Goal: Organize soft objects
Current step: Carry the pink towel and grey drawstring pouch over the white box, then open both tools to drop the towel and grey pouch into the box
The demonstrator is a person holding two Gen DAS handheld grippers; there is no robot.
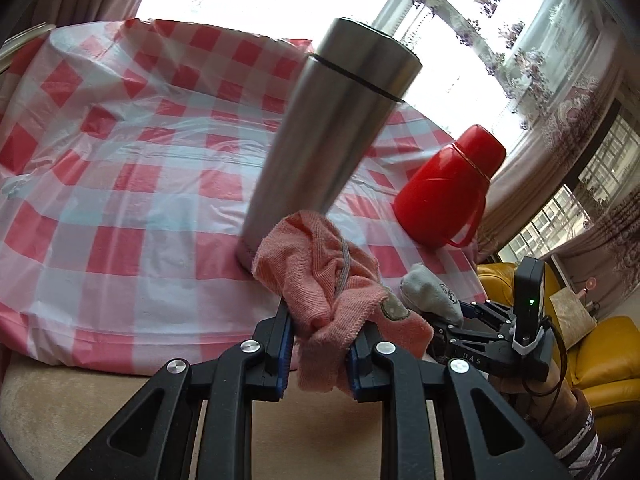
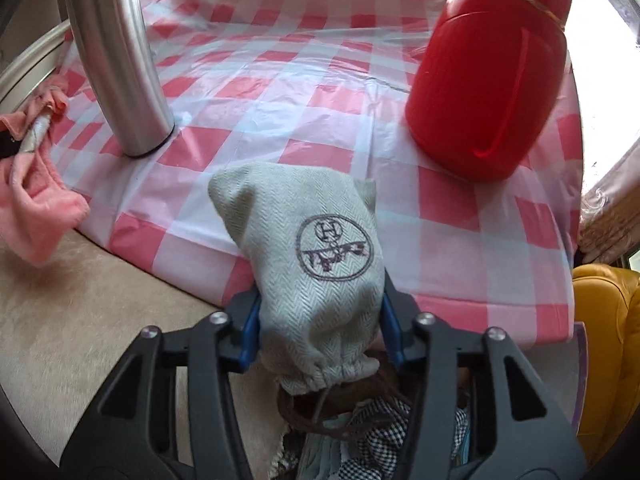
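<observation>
A crumpled pink cloth (image 1: pixel 316 272) hangs between the blue pads of my left gripper (image 1: pixel 320 332), which is shut on it just in front of the table's near edge. The same pink cloth (image 2: pixel 36 200) shows at the left edge of the right wrist view. My right gripper (image 2: pixel 320 320) holds a grey herringbone drawstring pouch (image 2: pixel 312 240) with a round dark logo, its pads pressing both sides, cord end toward the camera. The left wrist view shows the pouch (image 1: pixel 432 292) and right gripper (image 1: pixel 460 312) to the right of the cloth.
A red-and-white checked plastic cover lies over the table (image 1: pixel 120 160). On it stand a tall steel flask (image 1: pixel 332 132) and a red jug (image 1: pixel 444 188). Several patterned fabrics (image 2: pixel 380 432) lie under the right gripper. A yellow armchair (image 2: pixel 608 340) stands at the right, on beige floor (image 2: pixel 60 320).
</observation>
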